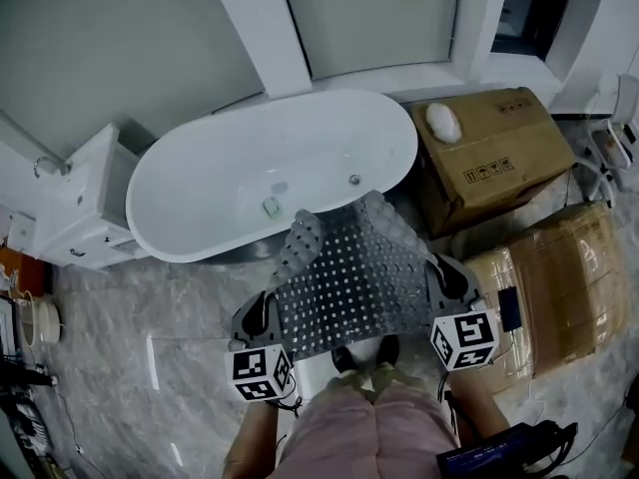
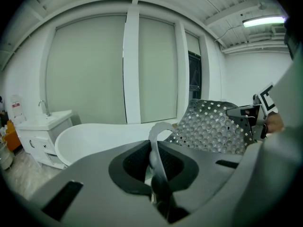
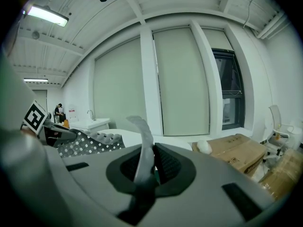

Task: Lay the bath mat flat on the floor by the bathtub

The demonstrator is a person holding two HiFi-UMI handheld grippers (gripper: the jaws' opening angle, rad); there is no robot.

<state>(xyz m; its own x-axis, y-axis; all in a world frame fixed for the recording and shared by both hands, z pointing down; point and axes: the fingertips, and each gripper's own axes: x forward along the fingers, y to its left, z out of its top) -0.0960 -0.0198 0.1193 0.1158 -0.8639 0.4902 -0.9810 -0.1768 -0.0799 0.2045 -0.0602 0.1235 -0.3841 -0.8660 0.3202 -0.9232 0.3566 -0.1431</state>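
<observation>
A grey rubber bath mat (image 1: pixel 351 275) with rows of holes and suction cups is held up in the air, spread between both grippers over the floor beside the white oval bathtub (image 1: pixel 270 173). My left gripper (image 1: pixel 264 315) is shut on the mat's left edge (image 2: pixel 156 148). The right gripper (image 1: pixel 446 281) is shut on its right edge (image 3: pixel 142 148). The mat's far end curls up towards the tub rim. In the left gripper view the mat (image 2: pixel 213 126) spreads out to the right; in the right gripper view the mat (image 3: pixel 90 143) spreads out to the left.
A white vanity with a sink (image 1: pixel 75 203) stands left of the tub. A cardboard box (image 1: pixel 489 153) sits right of the tub, with a wrapped bundle (image 1: pixel 559 287) in front of it. The floor (image 1: pixel 150 367) is grey marble tile. The person's feet (image 1: pixel 364 357) are under the mat.
</observation>
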